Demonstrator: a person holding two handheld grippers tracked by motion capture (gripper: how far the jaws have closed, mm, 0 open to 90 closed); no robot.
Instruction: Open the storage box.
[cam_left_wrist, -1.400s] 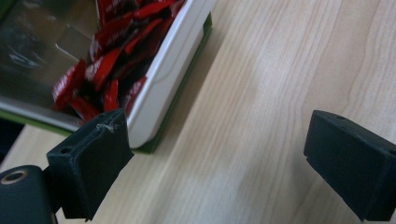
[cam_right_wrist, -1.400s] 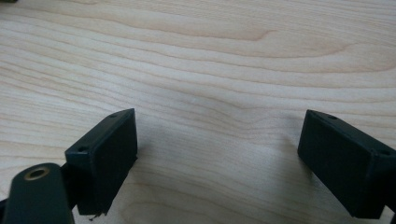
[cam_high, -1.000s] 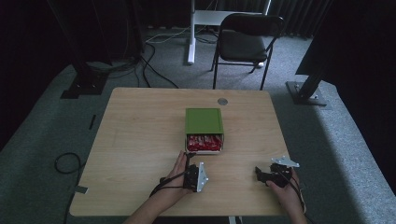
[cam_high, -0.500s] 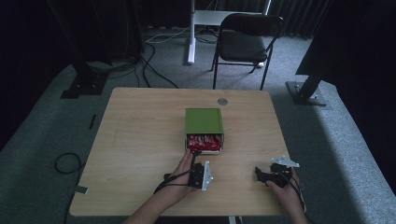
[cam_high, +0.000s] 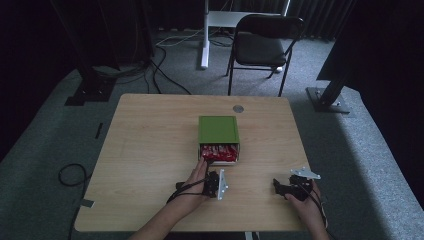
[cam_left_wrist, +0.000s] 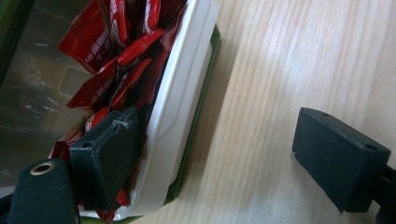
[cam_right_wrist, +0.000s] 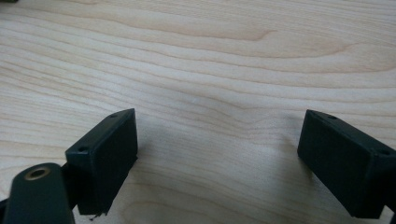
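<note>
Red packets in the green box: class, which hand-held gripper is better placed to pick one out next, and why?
Left. The left hand-held gripper is open at the green box, one jaw among the red packets. The right hand-held gripper rests open over bare table.

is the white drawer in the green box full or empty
Full, as far as shows. The white drawer is slid out of the green box and packed with red packets, also seen from above.

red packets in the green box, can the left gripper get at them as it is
Probably yes. The left gripper is open at the green box's open front, one of its fingers already against the red packets inside the white rim.
</note>
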